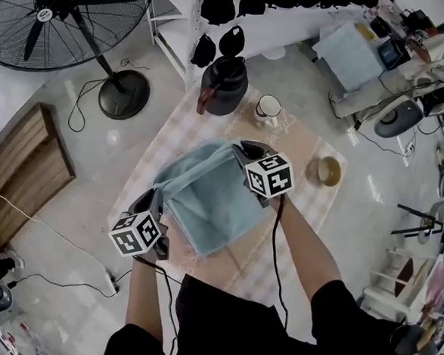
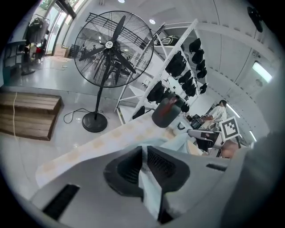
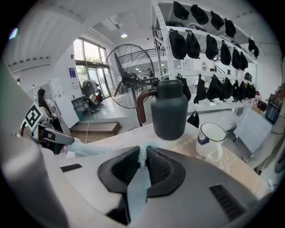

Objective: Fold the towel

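- The light blue terry towel (image 1: pixel 209 202) is stretched between the two grippers over the pale checked tablecloth (image 1: pixel 304 141), in front of the person.
- The left gripper (image 1: pixel 154 200) pinches one towel corner (in its own view the cloth sits squeezed between the ribbed pads).
- The right gripper (image 1: pixel 244 149) is clamped on another corner in the same way.
- Beyond the towel stand a dark insulated jug (image 1: pixel 225 82) and a white enamel mug (image 1: pixel 268 108); a small tan bowl (image 1: pixel 328 170) sits to the right.
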`<action>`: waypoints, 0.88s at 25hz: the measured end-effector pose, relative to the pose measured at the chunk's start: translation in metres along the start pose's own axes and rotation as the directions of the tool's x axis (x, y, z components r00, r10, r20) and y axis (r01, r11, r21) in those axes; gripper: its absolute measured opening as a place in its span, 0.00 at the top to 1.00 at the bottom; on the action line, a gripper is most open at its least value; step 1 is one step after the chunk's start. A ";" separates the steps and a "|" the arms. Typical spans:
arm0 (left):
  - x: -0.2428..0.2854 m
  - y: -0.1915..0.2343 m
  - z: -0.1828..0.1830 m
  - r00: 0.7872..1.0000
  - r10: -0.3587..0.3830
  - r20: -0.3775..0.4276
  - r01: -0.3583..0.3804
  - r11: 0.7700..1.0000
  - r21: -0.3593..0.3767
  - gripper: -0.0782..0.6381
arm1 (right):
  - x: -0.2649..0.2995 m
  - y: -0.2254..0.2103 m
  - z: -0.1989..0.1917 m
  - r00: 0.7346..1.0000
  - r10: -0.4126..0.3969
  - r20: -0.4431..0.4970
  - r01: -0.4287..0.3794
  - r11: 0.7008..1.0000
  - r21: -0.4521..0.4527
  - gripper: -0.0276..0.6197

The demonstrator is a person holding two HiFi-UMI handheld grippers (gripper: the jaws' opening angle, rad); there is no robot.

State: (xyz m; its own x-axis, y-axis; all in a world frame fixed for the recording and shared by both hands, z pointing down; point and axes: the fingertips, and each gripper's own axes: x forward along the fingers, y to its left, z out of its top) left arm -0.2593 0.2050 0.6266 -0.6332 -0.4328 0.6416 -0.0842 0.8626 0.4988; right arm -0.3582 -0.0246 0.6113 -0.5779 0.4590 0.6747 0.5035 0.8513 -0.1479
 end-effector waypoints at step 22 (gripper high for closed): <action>-0.022 -0.020 -0.074 1.000 0.010 -0.002 -0.010 1.000 -0.001 0.64 | -0.058 -0.026 -0.079 0.999 0.022 -0.033 -0.021 0.999 0.028 0.62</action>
State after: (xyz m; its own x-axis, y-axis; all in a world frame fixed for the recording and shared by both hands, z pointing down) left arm -0.1869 0.1777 0.6457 -0.6323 -0.4247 0.6480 -0.0770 0.8667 0.4929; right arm -0.2872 -0.0936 0.6329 -0.5455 0.4688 0.6947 0.4974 0.8483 -0.1818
